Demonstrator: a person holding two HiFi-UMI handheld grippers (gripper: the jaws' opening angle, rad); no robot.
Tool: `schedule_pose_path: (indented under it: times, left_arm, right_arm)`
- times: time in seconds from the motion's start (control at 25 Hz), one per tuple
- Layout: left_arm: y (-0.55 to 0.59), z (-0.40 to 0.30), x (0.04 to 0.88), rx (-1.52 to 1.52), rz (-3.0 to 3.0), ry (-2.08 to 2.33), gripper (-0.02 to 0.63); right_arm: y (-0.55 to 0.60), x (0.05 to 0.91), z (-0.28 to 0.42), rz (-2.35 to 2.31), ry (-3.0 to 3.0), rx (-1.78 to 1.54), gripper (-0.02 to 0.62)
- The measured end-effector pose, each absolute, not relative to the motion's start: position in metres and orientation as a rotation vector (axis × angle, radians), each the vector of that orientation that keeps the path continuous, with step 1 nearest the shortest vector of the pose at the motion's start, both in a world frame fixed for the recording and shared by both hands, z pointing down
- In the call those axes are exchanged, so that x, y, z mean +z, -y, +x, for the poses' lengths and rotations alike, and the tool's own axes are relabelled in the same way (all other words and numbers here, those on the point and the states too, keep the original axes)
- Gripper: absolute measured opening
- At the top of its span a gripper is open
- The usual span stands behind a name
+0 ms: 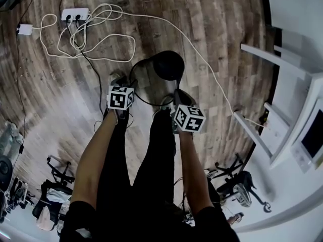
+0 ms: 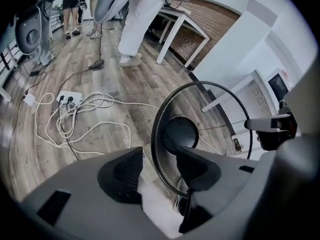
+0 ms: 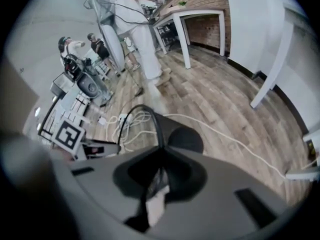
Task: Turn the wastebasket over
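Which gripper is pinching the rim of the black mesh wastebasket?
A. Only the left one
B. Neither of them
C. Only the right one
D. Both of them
C: in the right gripper view, the right gripper has its jaws closed on the rim of the wastebasket, while the left gripper has its jaws wide apart and presses on nothing.

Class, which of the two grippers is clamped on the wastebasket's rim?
The right gripper: its jaws are pinched shut on the rim of the wastebasket, whereas the left gripper has its jaws wide apart, gripping nothing.
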State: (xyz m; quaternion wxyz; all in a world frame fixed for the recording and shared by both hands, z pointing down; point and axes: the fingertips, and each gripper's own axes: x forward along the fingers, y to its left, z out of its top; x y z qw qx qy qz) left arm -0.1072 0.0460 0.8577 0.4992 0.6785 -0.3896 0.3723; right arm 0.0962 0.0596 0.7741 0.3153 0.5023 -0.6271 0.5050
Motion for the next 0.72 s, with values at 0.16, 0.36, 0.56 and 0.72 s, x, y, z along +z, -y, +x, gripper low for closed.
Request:
schedule_pose_path:
  times: [0.16, 0.36, 0.56, 0.72]
  left_arm:
    - [-0.051, -0.114, 0.871, 0.913, 1.588, 0.96, 0.217]
    - [-0.057, -0.122, 0.872, 0.873, 1.538, 1.019, 0.072]
    - [-0.061, -0.116, 0.865, 0.86, 1.549, 0.994, 0.059]
    - [-0.067, -0.113, 0.872, 0.877, 1.545, 0.983, 0.057]
  right_arm:
    - [-0.057, 0.762, 0.081, 1.291, 1.698, 1.321, 0.049]
    - [-0.058, 0.768, 0.08, 1.27, 1.709, 1.317, 0.049]
    - [-0.065, 0.793, 0.097, 1.266, 1.681, 1.354, 0.049]
    - [-0.075, 0.826, 0.106, 1.262, 1.643, 1.411, 0.048]
